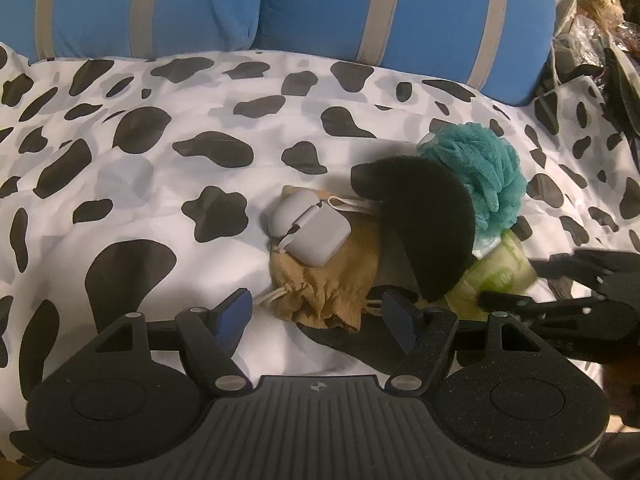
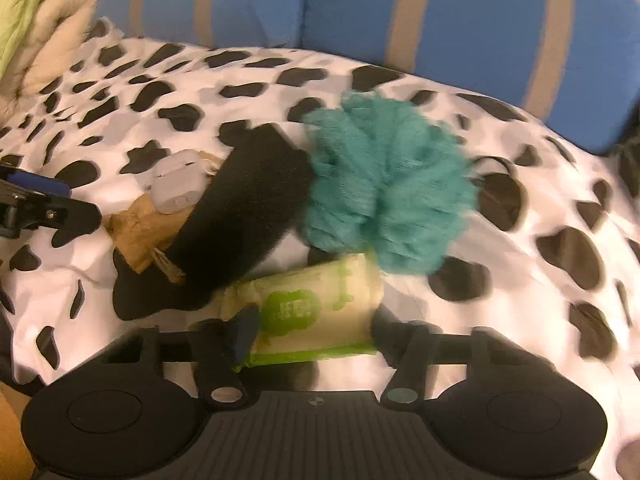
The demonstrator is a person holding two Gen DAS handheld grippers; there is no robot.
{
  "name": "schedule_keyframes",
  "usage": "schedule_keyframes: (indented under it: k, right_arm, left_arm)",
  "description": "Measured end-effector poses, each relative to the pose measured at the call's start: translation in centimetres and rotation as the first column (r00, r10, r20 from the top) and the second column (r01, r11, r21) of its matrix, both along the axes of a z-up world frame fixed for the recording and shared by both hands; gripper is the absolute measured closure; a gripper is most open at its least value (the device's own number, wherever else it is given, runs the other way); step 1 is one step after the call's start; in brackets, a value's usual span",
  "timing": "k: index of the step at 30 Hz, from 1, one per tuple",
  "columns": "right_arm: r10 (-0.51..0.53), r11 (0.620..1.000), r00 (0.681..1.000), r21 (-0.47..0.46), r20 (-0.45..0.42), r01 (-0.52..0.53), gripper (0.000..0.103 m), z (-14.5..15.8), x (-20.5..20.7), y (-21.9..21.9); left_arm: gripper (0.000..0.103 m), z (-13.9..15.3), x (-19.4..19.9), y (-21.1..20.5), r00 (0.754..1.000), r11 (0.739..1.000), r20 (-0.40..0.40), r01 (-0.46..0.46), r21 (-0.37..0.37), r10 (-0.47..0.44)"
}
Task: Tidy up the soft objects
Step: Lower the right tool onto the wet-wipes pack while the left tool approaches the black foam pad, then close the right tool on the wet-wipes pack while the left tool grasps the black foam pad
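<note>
Closing in on the green wipes pack (image 2: 316, 312), the right gripper (image 2: 312, 332) straddles it with fingers spread, not yet clamped. The pack lies on the cow-print cover (image 2: 540, 280) beside the teal loofah (image 2: 384, 188) and black sponge (image 2: 240, 216). The left gripper (image 1: 320, 312) hovers unclenched over the tan drawstring pouch (image 1: 332, 280). Next, judging by this: squeeze and lift.

left tongs (image 1: 320, 314) open | tan pouch (image 1: 326, 280) between tips

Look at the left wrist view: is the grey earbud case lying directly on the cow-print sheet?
No: the grey earbud case rests on top of the tan drawstring pouch, which lies on the cow-print sheet.
</note>
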State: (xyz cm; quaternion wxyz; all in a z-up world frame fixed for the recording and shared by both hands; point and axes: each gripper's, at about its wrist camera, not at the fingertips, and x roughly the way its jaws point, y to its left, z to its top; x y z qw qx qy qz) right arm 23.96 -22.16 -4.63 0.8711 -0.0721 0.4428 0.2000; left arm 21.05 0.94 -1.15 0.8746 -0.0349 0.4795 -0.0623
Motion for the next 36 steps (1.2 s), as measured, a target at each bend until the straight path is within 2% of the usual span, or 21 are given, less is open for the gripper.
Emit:
schedule_keyframes:
  k: [2,4,7,10,11,12,14,15,17,21,24,28,32,36]
  right_arm:
    - [-0.037,0.998,0.999,0.056,-0.018,0.037,0.069,0.6,-0.4,-1.1]
    - [-0.054,0.995,0.998,0.087,-0.020,0.056,0.072,1.1,-1.1,-1.9]
    - [-0.063,0.995,0.997,0.073,-0.038,0.066,0.071,1.1,-2.2,-2.2]
    - [-0.079,0.996,0.995,0.032,-0.059,0.081,0.065,1.0,-2.8,-2.3]
    - [-0.075,0.997,0.996,0.011,-0.053,0.076,0.055,0.9,-3.0,-2.2]
    - [-0.064,0.998,0.997,-0.019,-0.037,0.063,0.037,0.8,-3.2,-2.0]
    - [-0.022,0.998,1.000,-0.064,0.018,0.023,0.015,0.8,-3.8,-1.4]
    - [0.008,0.997,0.999,-0.079,0.040,-0.005,0.012,0.8,-3.9,-1.1]
    - [0.059,0.995,0.997,-0.087,0.052,-0.054,0.012,0.6,-3.7,-0.6]
    - [0.157,0.977,0.985,-0.157,0.070,-0.145,0.012,-0.5,-3.0,0.8]
    - [0.232,0.957,0.971,-0.197,0.066,-0.215,0.014,-1.4,-2.3,1.6]
    - [0.276,0.949,0.960,-0.170,0.045,-0.265,0.018,-2.1,-1.0,2.0]
    - [0.294,0.950,0.956,-0.106,-0.018,-0.294,0.034,-2.8,-0.2,2.4]
    - [0.262,0.961,0.961,-0.065,-0.087,-0.268,0.047,-2.2,0.0,2.2]
  left_arm:
    - [0.032,0.0,0.1,-0.1,1.000,1.000,0.004,-0.002,-0.010,0.003]
    - [0.032,0.0,0.1,-0.3,1.000,1.000,0.012,0.000,-0.026,0.000]
    - [0.032,0.0,0.1,-0.5,1.000,0.999,0.027,0.002,-0.035,-0.001]
    - [0.032,0.1,0.0,-0.7,0.999,0.999,0.043,0.009,-0.048,-0.007]
    - [0.032,0.1,0.0,-0.8,0.999,0.998,0.047,0.011,-0.055,-0.008]
    - [0.032,0.1,0.1,-0.8,0.999,0.998,0.049,0.013,-0.068,-0.010]
    - [0.032,0.1,0.3,-0.8,0.999,0.995,0.047,0.014,-0.099,-0.010]
    - [0.032,0.1,0.4,-0.9,0.999,0.993,0.045,0.012,-0.116,-0.007]
    - [0.032,0.1,0.7,-0.9,0.999,0.988,0.044,0.014,-0.152,-0.008]
    - [0.023,0.1,1.0,-1.2,0.999,0.983,0.043,0.021,-0.184,-0.013]
    - [0.023,0.1,1.3,-1.2,0.999,0.979,0.044,0.034,-0.203,-0.026]
    - [0.023,0.0,2.0,-1.2,0.998,0.969,0.040,0.047,-0.243,-0.038]
    - [0.020,-0.3,2.7,-1.4,0.998,0.946,0.032,0.066,-0.317,-0.059]
    - [0.017,-0.9,3.5,-2.3,0.996,0.941,0.030,0.088,-0.327,-0.083]
